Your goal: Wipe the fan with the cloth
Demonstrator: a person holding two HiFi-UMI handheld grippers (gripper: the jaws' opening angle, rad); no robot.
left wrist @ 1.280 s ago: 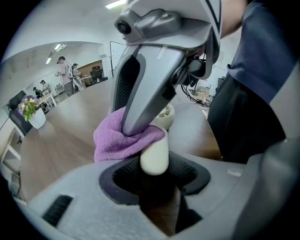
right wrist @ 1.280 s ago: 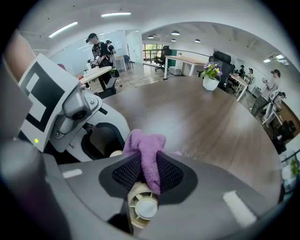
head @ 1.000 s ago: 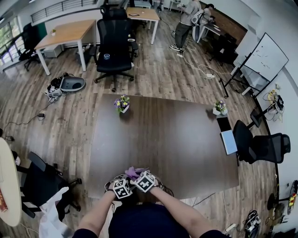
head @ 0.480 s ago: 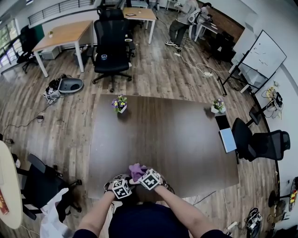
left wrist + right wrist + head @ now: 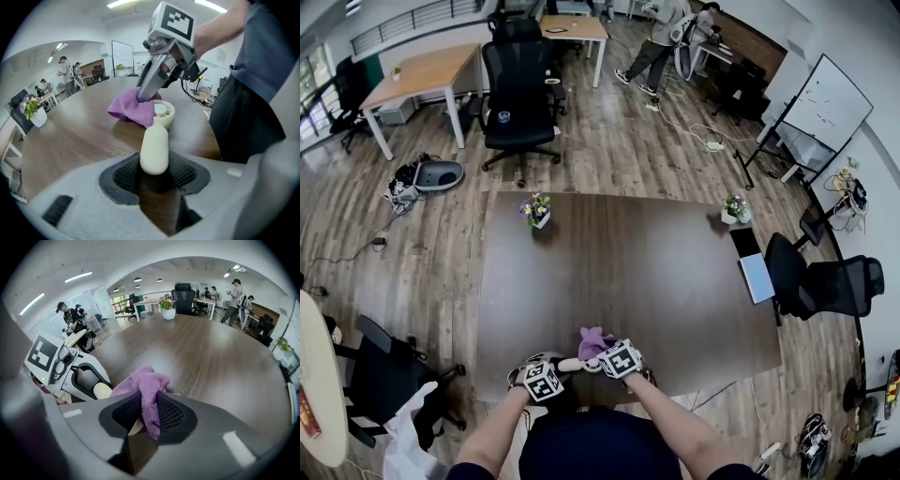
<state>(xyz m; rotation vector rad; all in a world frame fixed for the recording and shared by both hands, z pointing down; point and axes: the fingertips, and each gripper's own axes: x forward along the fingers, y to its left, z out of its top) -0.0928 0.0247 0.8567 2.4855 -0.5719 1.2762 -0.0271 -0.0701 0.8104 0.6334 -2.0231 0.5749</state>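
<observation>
My left gripper (image 5: 154, 176) is shut on the handle of a cream hand-held fan (image 5: 154, 147), which lies low over the table near the front edge. The fan's round head (image 5: 163, 112) points away from me. A purple cloth (image 5: 130, 107) drapes over the head's left side. My right gripper (image 5: 147, 416) is shut on that cloth (image 5: 145, 390) and presses it down onto the fan head. In the head view both grippers sit close together, left (image 5: 555, 367) and right (image 5: 604, 354), with the cloth (image 5: 596, 337) bunched just beyond them.
The dark brown table (image 5: 656, 281) stretches away from me. A small flower pot (image 5: 535, 211) stands at its far left, a potted plant (image 5: 733, 208) at far right, and a tablet (image 5: 757, 278) on the right edge. Office chairs (image 5: 820, 286) stand around it.
My right gripper has moved to the right with the cloth, dragging it across the fan head and rolling a little. The left gripper and fan handle stayed in place.
</observation>
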